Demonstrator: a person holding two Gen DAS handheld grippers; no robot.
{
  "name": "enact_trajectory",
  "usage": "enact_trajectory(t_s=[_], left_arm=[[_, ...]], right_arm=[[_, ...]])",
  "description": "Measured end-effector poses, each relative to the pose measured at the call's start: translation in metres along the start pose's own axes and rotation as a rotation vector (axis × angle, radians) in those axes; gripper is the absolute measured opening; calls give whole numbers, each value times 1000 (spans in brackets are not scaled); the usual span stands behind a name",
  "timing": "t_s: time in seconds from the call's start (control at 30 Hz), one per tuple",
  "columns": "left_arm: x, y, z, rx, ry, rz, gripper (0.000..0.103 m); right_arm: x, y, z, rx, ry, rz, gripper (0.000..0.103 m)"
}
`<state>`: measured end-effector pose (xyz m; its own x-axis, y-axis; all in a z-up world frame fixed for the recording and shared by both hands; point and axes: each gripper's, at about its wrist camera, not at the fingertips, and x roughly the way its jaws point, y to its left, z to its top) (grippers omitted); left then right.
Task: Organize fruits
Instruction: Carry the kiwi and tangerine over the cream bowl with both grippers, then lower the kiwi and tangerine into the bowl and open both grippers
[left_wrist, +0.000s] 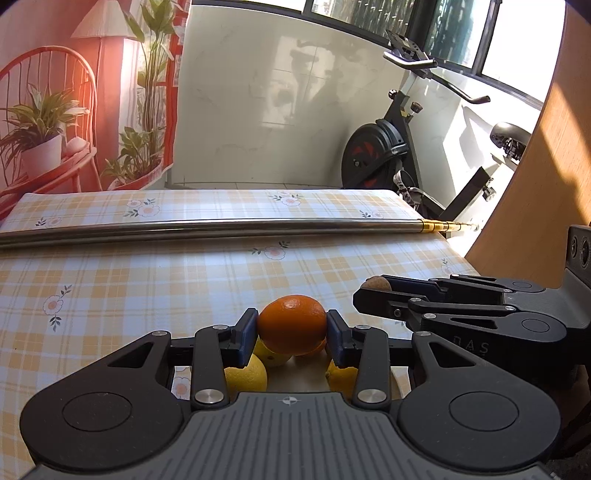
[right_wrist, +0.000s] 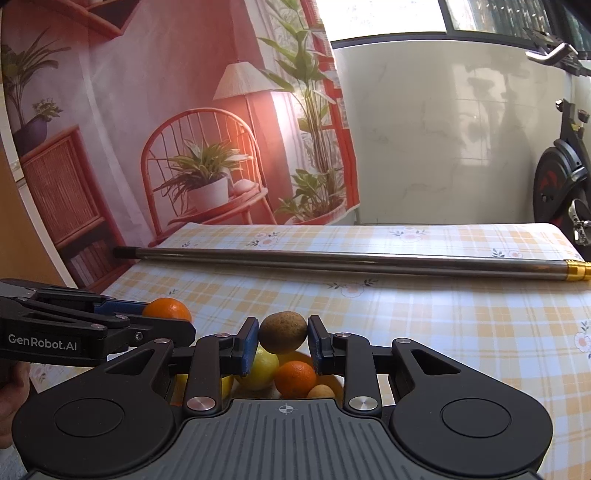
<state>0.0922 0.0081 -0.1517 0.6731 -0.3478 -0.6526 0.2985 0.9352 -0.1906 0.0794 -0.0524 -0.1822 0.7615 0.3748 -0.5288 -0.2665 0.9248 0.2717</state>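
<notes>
The left gripper (left_wrist: 291, 334) pinches an orange (left_wrist: 291, 324) between its blue pads. The right gripper (right_wrist: 282, 338) pinches a brown fruit (right_wrist: 283, 331), maybe a kiwi. Both fruits hang just above a pile of lemons (right_wrist: 263, 366) and oranges (right_wrist: 295, 378) on the table (right_wrist: 443, 325). The grippers sit side by side, close together. A long metal pole (right_wrist: 351, 260) lies far behind, out of the way.

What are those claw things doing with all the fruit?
A person holds a claw in each hand to sort fruit. The left claw is shut on an orange, and the right claw is shut on a brown kiwi. Both are held above a pile of lemons and another orange on the checked tablecloth. A metal pole lies farther back.
</notes>
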Motion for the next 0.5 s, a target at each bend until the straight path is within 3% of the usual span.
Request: enact_trajectory(t_s=[0.5], left_arm=[[13,3,-36,-4,111,-8,42]], right_arm=[[5,5,-24,23,78,31,26]])
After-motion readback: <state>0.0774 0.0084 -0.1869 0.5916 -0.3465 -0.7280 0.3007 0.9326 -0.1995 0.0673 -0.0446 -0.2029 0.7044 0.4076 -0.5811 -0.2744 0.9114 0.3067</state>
